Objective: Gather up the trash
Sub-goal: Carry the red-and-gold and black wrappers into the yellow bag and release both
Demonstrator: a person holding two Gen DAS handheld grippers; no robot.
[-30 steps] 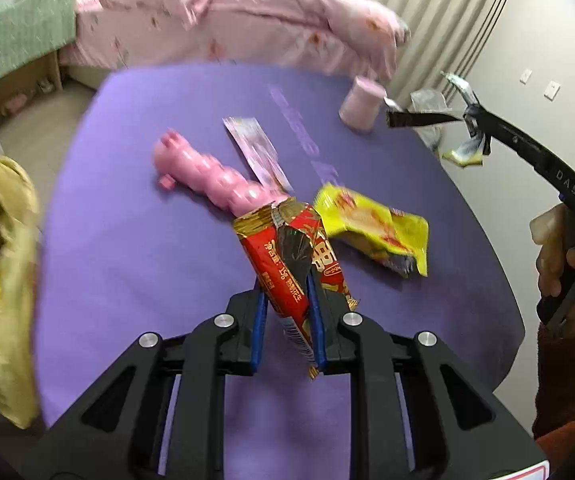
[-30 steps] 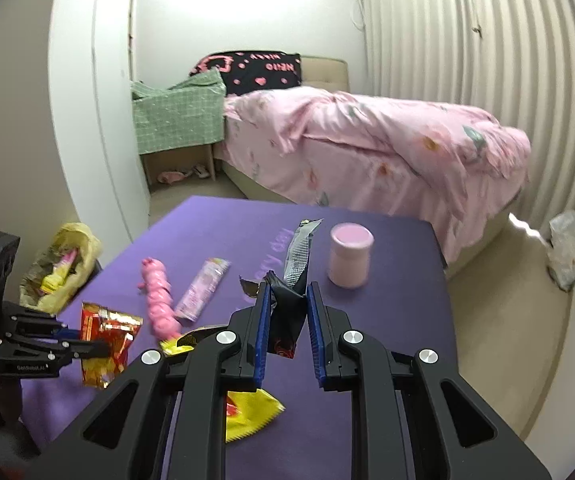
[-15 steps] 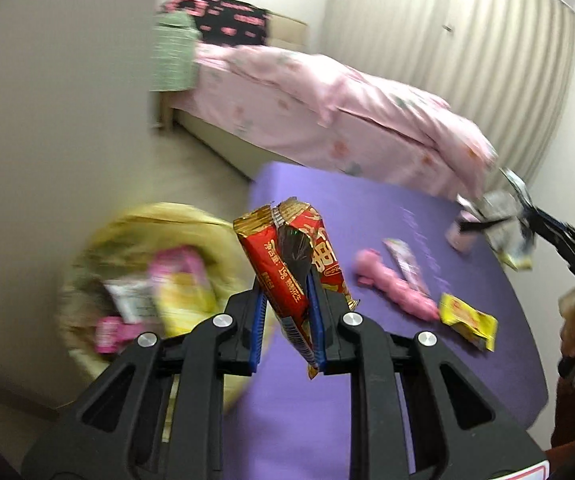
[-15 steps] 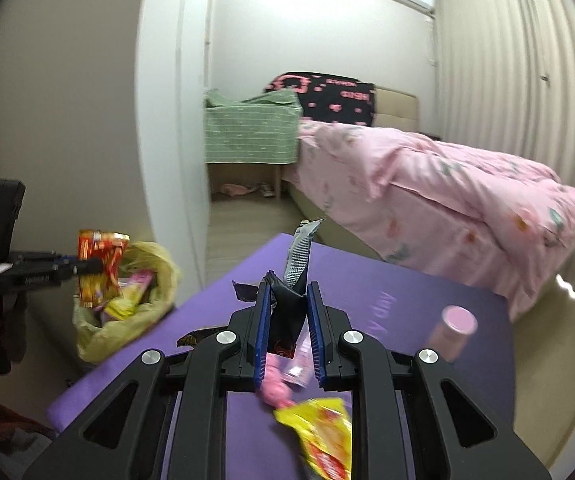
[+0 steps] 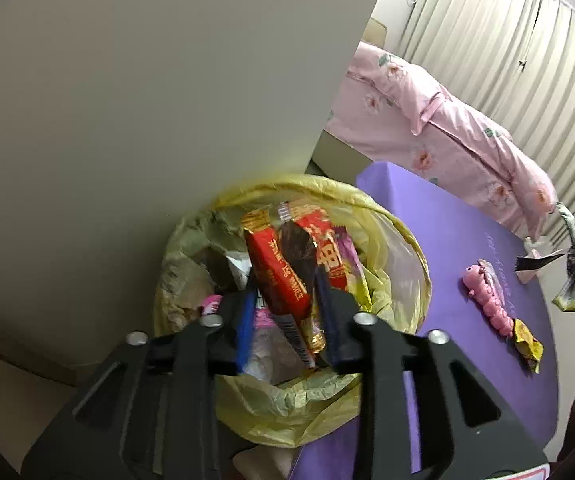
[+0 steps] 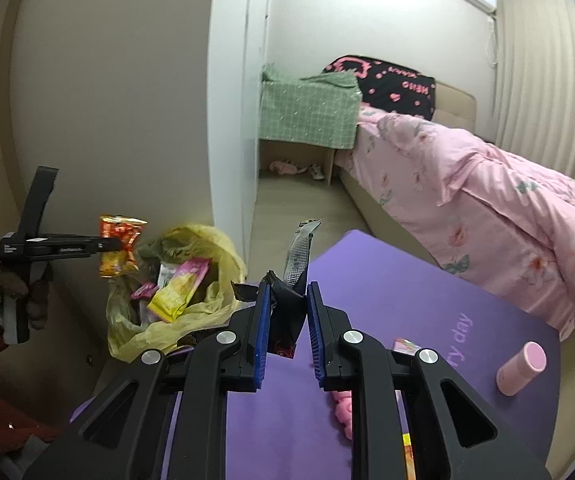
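Two wrappers aloft. Left gripper (image 5: 285, 308) directly over yellow-lined bin (image 5: 391, 216), jaws opening, red wrapper (image 5: 283, 272) loose between pads, long axis toward 12 o'clock. Right gripper (image 6: 287, 320) clamps dark wrapper (image 6: 287, 308) above purple table (image 6: 387, 288); bin at 10 o'clock, near.

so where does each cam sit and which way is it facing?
Left wrist: rides the left gripper, angled down into the yellow trash bag; its jaws are opening around the red wrapper.
Right wrist: rides the right gripper, facing bag and bed; clamps a dark wrapper; left hand visible.
Shared: bag, red wrapper, purple table.
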